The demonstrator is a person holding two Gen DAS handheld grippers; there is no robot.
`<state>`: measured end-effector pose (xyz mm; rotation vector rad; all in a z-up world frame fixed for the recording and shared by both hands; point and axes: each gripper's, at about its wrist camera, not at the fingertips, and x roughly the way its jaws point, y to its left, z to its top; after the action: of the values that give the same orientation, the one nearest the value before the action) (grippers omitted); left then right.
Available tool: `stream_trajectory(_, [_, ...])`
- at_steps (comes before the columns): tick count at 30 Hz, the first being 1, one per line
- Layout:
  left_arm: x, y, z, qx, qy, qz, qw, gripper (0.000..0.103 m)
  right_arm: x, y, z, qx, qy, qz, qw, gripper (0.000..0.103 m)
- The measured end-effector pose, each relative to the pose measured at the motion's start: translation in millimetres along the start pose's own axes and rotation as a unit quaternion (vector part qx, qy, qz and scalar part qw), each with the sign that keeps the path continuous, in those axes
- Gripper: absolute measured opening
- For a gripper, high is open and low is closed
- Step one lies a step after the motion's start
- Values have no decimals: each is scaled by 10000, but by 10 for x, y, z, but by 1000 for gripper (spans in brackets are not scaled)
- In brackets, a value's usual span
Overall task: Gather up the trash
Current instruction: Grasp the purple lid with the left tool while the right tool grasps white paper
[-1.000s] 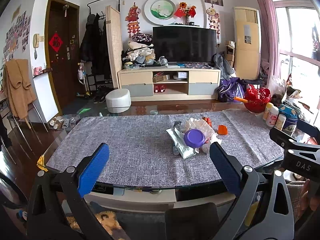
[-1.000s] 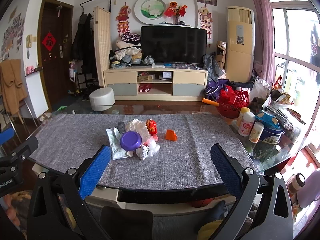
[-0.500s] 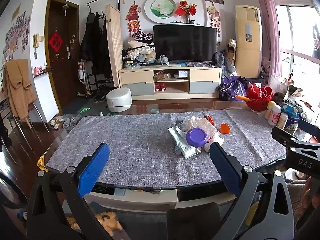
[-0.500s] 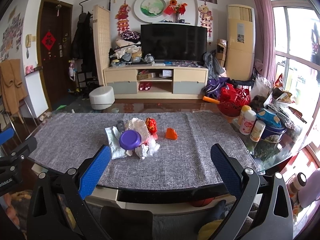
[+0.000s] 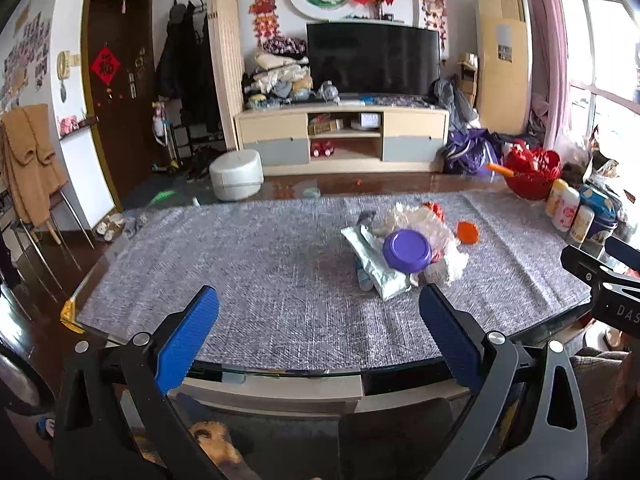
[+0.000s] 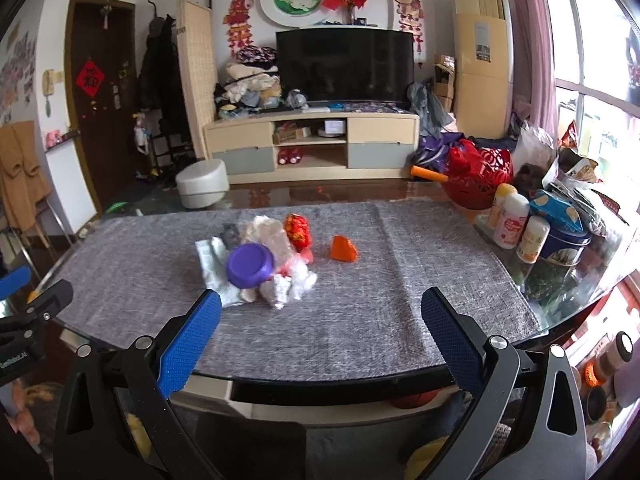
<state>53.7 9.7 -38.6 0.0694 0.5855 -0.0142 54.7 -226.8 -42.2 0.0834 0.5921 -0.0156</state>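
Note:
A pile of trash lies on the grey table mat [image 5: 260,264]: a purple round lid [image 5: 407,250] on a white wrapper [image 5: 376,268], crumpled white tissue [image 5: 446,264], a red wrapper [image 6: 297,231] and an orange piece [image 5: 467,232]. The same lid [image 6: 250,265] and orange piece [image 6: 343,249] show in the right wrist view. My left gripper [image 5: 316,328] is open and empty, short of the pile, which lies ahead and to the right. My right gripper [image 6: 320,328] is open and empty, with the pile ahead and to the left.
A red basket [image 6: 478,178], bottles [image 6: 510,220] and a blue tin [image 6: 568,240] crowd the table's right end. A white stool [image 5: 237,174] and a TV cabinet [image 5: 340,140] stand beyond the table. The glass table edge [image 5: 280,372] is just under both grippers.
Both grippers have moved slightly forward toward the table, so the pile looks a little nearer. Both stay open and empty.

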Motion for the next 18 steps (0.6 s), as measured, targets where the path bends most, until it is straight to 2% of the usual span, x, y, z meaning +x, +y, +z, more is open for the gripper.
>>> stream_trajectory(8, [605,55,-56,-118,555,-98,9983,95,639,53,-129,25,639,420,9971,98])
stream_trajectory(13, [945,17,-32,86,752,-20,9971,95,1017,127,-93,45,874,759,9933,82])
stream_trajectory(18, [1206,-32,6,130,913,-231,9955,91,1372,226,-94,-21,1171,1142,9865,53])
